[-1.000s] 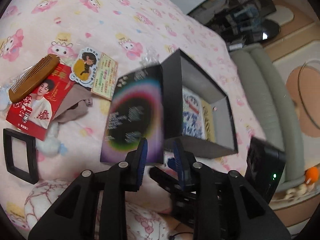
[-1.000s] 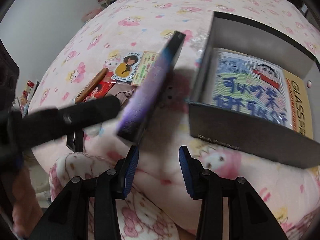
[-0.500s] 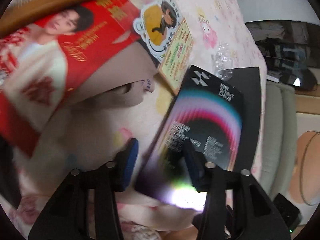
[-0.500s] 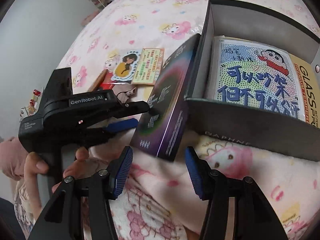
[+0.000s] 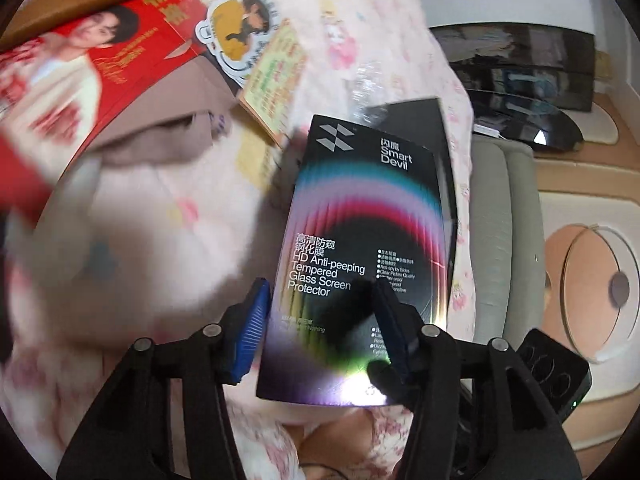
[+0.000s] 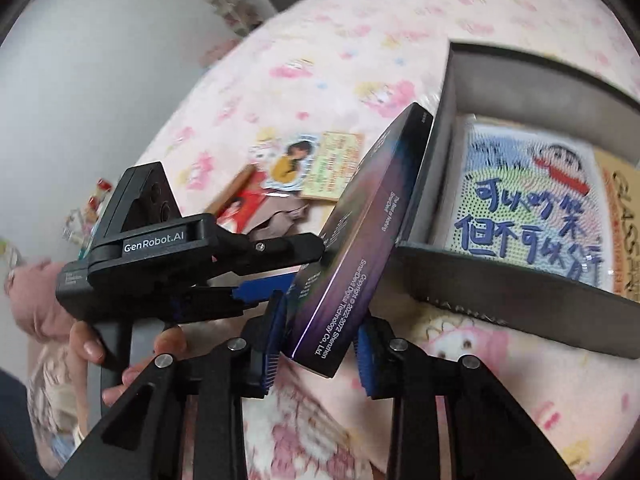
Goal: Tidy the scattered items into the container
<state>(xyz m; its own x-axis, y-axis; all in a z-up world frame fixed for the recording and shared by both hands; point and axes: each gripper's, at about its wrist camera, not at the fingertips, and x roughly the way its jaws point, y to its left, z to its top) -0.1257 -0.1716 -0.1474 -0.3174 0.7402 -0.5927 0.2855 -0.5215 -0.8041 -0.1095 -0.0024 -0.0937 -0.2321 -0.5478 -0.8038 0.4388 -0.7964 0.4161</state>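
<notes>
A flat black screen-protector box with a rainbow arc [image 6: 360, 232] leans tilted against the outer wall of the open dark-grey cardboard container [image 6: 500, 292] on the pink cartoon-print bed [image 6: 320, 52], propped for a fresh grip. The right gripper [image 6: 318, 338] is closing on its lower end; the left gripper [image 5: 316, 330] straddles the box, closing, pads apparently not yet pressing.

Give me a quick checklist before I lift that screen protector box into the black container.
1. Right gripper straddles the screen protector box, jaws closing: ok.
2. Firm hold: cannot tell.
3. Left gripper clear of the box: not ok, its jaws straddle it, closing slightly.
4. Box free of the black container: not ok, it leans on the wall.
5. Room inside: cannot tell, the cartoon print fills the visible floor.
</notes>
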